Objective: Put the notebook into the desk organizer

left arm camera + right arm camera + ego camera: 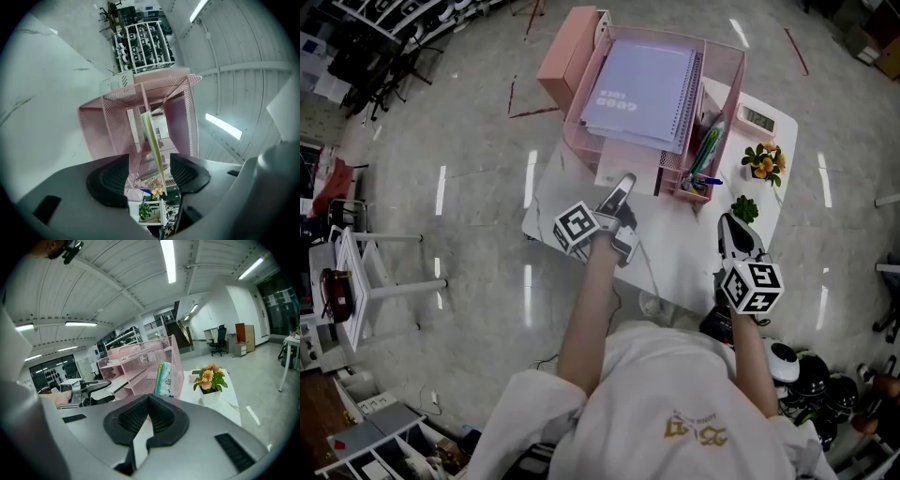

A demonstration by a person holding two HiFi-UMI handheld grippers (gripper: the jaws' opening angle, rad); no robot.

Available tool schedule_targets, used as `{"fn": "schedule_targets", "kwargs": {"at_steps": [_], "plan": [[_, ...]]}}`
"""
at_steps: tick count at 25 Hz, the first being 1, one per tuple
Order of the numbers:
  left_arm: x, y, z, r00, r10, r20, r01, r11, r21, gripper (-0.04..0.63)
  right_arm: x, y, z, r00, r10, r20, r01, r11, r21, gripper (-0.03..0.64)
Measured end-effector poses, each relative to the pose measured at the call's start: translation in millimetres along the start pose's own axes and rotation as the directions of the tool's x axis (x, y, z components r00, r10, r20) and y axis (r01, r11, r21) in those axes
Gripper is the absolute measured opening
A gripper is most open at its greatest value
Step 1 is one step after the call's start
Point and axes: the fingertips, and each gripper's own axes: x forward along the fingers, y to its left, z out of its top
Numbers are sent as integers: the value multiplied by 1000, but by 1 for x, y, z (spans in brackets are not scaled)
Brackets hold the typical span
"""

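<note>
Nearest the person, the right gripper (729,225) hung over the white table (675,267), in front of the desk organizer (732,84) and off to its right; its jaws were pressed together with nothing between them, so it looked idle. Closer to the organizer, the left gripper (624,183) pointed at its front face and was just short of it; its jaws stood wide apart, and its own view showed only the pink mesh and a thin pale edge in the gap beyond the pads, with neither pad pressing on anything. Just to the right of the organizer's main trays, pens (705,155) stood in its side compartment, and a flower pot (764,161) sat on the table beside that. Farthest, the notebook (639,86) lay flat in the organizer's top tray, spiral toward the pen side.

By my reading, the placing was done and the step in hand was the release; the next move called for drawing the left gripper straight back from the organizer, jaws kept apart so that they did not catch the mesh or drag the tray.
</note>
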Motion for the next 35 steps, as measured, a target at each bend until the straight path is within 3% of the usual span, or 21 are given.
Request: {"fn": "schedule_targets", "kwargs": {"at_steps": [8,11,18,21,25,29,31,35], "plan": [[-29,5,-14,999,44,1,-44,996,81,268,-11,10,2,1000,14,19,-14,1000,-15,9],[-44,2,-21,998,57,3,-57,989,138,226,-18,15,3,999,21,29,-20,1000,-19,9],[-75,-28,-37,999,42,3,-41,956,291,55,-38,35,7,997,39,71,-36,999,-36,9],[-87,-47,-42,999,45,17,-48,911,410,18,-47,45,9,995,52,89,-48,998,-50,9],[-102,-75,-46,998,52,46,-69,813,579,18,-61,57,13,992,64,112,-57,996,-63,9],[-116,-96,-48,996,52,67,-84,721,688,18,-73,65,14,988,67,136,-58,996,-72,9],[-121,-101,-50,996,51,72,-87,694,714,18,-78,67,14,987,64,147,-54,996,-72,9],[-128,-105,-54,996,40,81,-86,672,735,18,-88,69,10,986,56,157,-45,996,-73,9]]}}
